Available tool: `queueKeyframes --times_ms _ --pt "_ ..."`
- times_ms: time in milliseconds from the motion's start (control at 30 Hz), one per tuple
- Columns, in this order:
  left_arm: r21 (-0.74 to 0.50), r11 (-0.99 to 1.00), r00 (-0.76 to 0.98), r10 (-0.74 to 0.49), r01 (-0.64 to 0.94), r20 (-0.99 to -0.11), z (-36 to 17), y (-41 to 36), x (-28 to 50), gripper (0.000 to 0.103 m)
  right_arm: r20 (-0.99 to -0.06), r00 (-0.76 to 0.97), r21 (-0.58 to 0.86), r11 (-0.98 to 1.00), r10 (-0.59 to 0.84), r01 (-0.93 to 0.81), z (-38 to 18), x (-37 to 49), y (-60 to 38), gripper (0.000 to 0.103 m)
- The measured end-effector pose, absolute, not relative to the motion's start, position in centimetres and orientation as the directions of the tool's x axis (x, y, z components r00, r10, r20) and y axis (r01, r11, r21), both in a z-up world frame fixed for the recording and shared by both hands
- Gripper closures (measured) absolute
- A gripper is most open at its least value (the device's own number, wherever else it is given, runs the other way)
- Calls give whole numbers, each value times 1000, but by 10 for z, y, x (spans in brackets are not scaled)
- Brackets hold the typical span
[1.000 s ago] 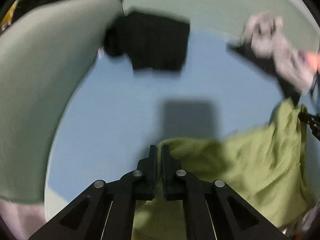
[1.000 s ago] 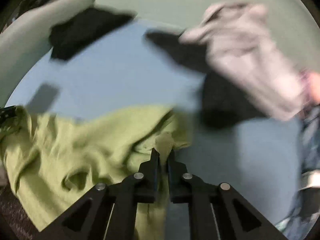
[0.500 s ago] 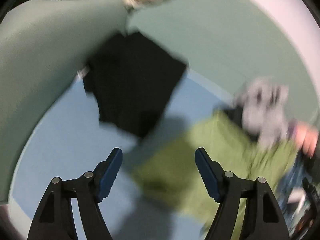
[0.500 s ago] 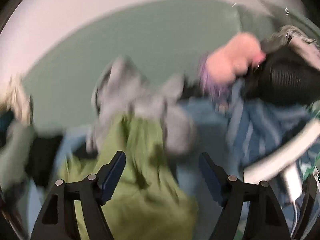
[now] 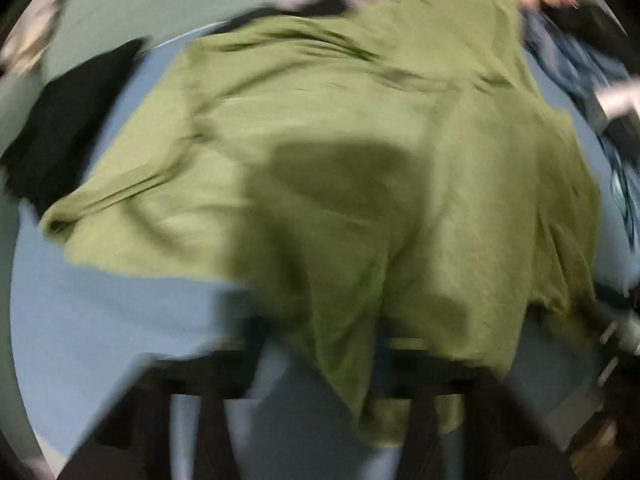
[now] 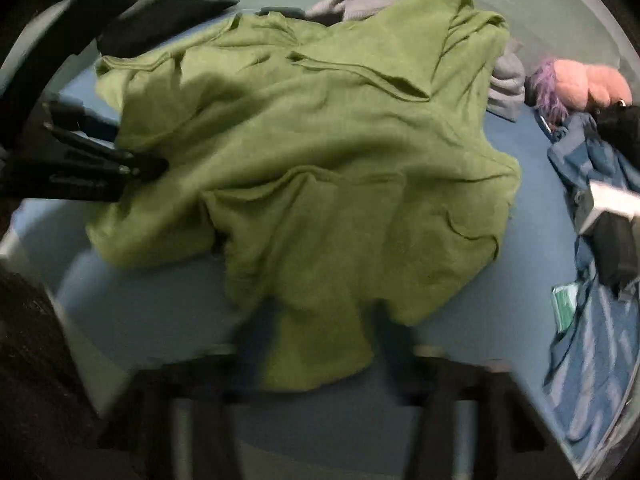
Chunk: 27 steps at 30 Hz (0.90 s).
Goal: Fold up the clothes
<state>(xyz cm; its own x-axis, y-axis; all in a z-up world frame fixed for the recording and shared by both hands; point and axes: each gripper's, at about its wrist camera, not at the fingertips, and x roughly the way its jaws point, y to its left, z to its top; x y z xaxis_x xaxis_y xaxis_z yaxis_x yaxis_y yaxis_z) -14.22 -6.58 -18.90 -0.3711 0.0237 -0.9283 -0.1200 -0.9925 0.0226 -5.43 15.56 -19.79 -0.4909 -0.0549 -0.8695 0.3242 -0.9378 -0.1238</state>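
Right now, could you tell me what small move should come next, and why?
Probably draw the green top taut. The left gripper and right gripper have just been closing with its edge between the jaws, and it lies wrinkled on the sheet.

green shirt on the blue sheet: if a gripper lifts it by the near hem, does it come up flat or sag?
Likely sags: the green shirt lies in soft folds and wrinkles, so it looks floppy, not stiff. It probably drapes from the pinch, as its near hem already bunches between the blurred fingers of the right gripper. Pushed, it would likely crumple on the blue sheet rather than slide whole.
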Motion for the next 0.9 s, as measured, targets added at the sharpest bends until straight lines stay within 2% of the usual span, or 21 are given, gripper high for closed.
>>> queueKeyframes --times_ms 133,200,300,367,400,433,467,500,533,567,600,633,733,800,900 --pt "-57 -998 -398 51 3 -916 -159 -137 -107 94 -834 -549 -86 -969 -58 233 -162 -40 185 97" --pt "-171 -983 -387 133 65 -912 -153 -175 -74 94 -840 -531 -27 -968 -113 248 -154 -20 196 97" --pt "-269 -944 -353 189 193 -916 -157 -218 -16 94 -889 -399 95 -944 -224 317 -169 26 190 97" --pt "-311 -901 -297 221 303 -929 -171 -246 20 94 -929 -223 204 -910 -296 360 -197 63 178 97" --pt "-332 -872 -270 243 359 -932 -179 -260 33 89 -936 -147 248 -895 -320 370 -212 77 173 97" --pt "-363 -843 -281 265 397 -922 -181 -271 38 89 -937 -87 284 -883 -338 374 -224 89 169 96" --pt "-393 -811 -294 285 434 -912 -183 -281 43 88 -938 -76 290 -883 -339 368 -229 93 169 93" --pt "-407 -785 -307 288 468 -907 -182 -290 47 73 -941 -95 274 -895 -325 352 -228 92 172 91" --pt "-356 -794 -319 216 493 -923 -172 -293 46 57 -943 -115 258 -906 -311 335 -228 90 175 81" --pt "-282 -815 -339 113 506 -934 -158 -290 43 29 -945 -140 241 -920 -295 310 -226 86 180 64" --pt "-221 -834 -364 26 506 -931 -143 -285 39 27 -943 -171 231 -933 -285 277 -220 78 188 57" --pt "-211 -867 -414 6 451 -910 -130 -274 34 27 -936 -194 243 -938 -294 249 -213 70 196 55" --pt "-152 -961 -496 19 231 -868 -102 -223 14 27 -914 -222 300 -934 -340 195 -202 54 214 49" --pt "19 -990 -496 -87 140 -864 -99 -185 -3 27 -913 -191 329 -928 -360 176 -211 53 214 41" --pt "189 -982 -504 -171 15 -847 -107 -151 -16 27 -917 -126 361 -921 -379 147 -236 59 203 40"
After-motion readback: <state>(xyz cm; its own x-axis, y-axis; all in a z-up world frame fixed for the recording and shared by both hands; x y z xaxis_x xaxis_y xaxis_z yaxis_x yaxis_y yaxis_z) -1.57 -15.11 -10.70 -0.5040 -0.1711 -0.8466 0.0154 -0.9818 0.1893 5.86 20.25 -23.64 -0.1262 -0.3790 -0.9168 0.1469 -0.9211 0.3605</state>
